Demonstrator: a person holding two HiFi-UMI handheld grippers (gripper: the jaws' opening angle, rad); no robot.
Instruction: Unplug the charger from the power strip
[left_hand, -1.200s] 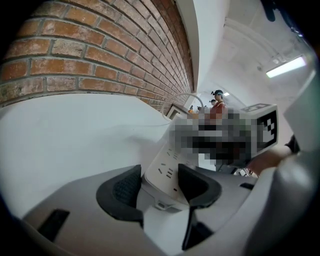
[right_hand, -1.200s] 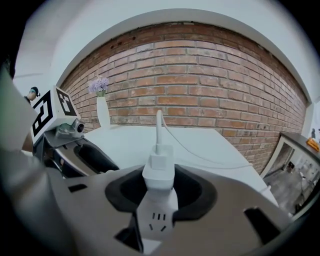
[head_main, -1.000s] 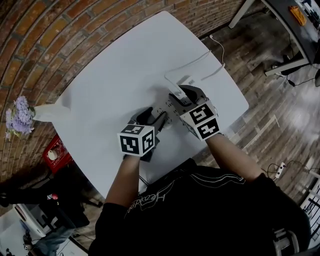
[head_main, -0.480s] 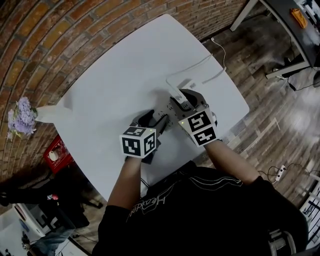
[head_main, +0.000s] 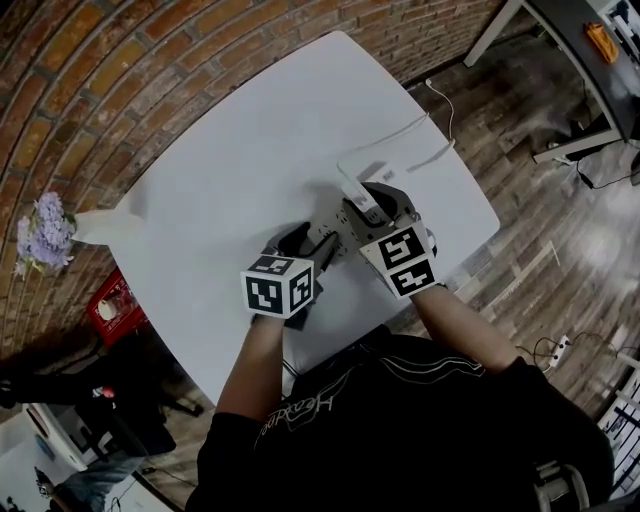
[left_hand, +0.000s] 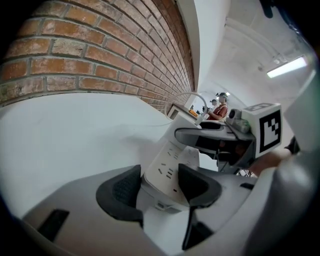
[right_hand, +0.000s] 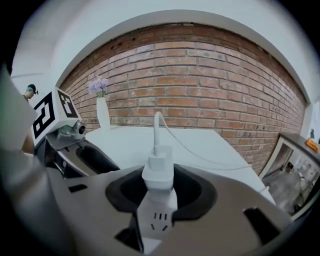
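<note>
A white power strip (head_main: 326, 222) lies on the white table (head_main: 230, 150). My left gripper (head_main: 308, 240) is shut on its near end, and the strip (left_hand: 167, 167) fills the gap between the dark pads (left_hand: 124, 187). A white charger (right_hand: 158, 172) stands plugged into the strip's other end (right_hand: 156, 217), its cable (right_hand: 172, 132) rising and trailing off to the right. My right gripper (right_hand: 159, 176) is shut on the charger, with a fingertip against each of its sides. In the head view the charger (head_main: 361, 196) shows just ahead of the right gripper (head_main: 378, 203).
The charger's cable (head_main: 400, 130) loops across the table and hangs over its right edge. A white vase (head_main: 100, 226) of purple flowers (head_main: 40, 232) stands at the table's left corner by the brick wall. A red crate (head_main: 110, 305) sits on the floor below.
</note>
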